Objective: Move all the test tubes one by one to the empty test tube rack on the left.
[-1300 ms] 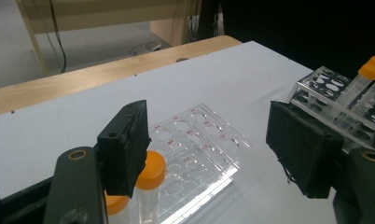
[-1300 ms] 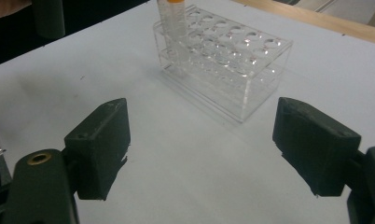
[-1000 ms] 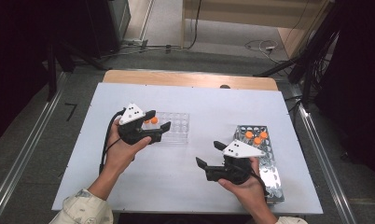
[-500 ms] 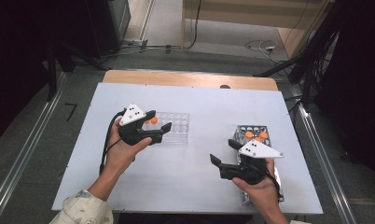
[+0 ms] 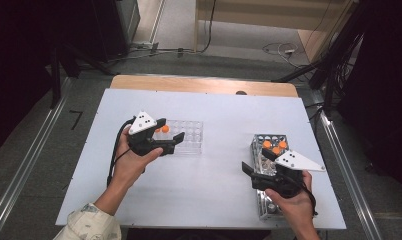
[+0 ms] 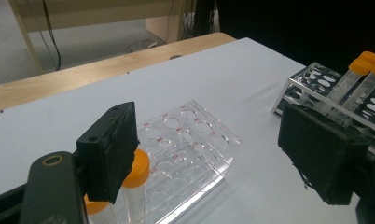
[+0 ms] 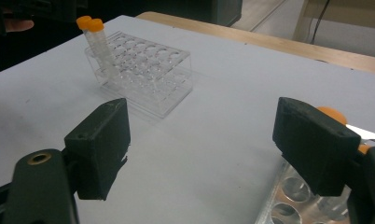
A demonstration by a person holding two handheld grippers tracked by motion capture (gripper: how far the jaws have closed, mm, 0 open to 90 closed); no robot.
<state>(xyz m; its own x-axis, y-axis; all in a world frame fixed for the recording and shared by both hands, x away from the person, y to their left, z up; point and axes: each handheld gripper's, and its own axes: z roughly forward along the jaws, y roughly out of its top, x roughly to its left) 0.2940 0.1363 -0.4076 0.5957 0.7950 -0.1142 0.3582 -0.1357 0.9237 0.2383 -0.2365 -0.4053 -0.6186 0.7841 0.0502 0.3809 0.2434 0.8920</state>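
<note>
Your right gripper hangs with jaws apart and empty at the near right, over the metal tube rack — its orange-capped clear plastic tubes stand upright just beyond, at the rack's far end. Farther left, your left gripper has just been opening, nothing pressed between the jaws. Two orange-capped tubes stand in the clear acrylic rack beside it.
</note>
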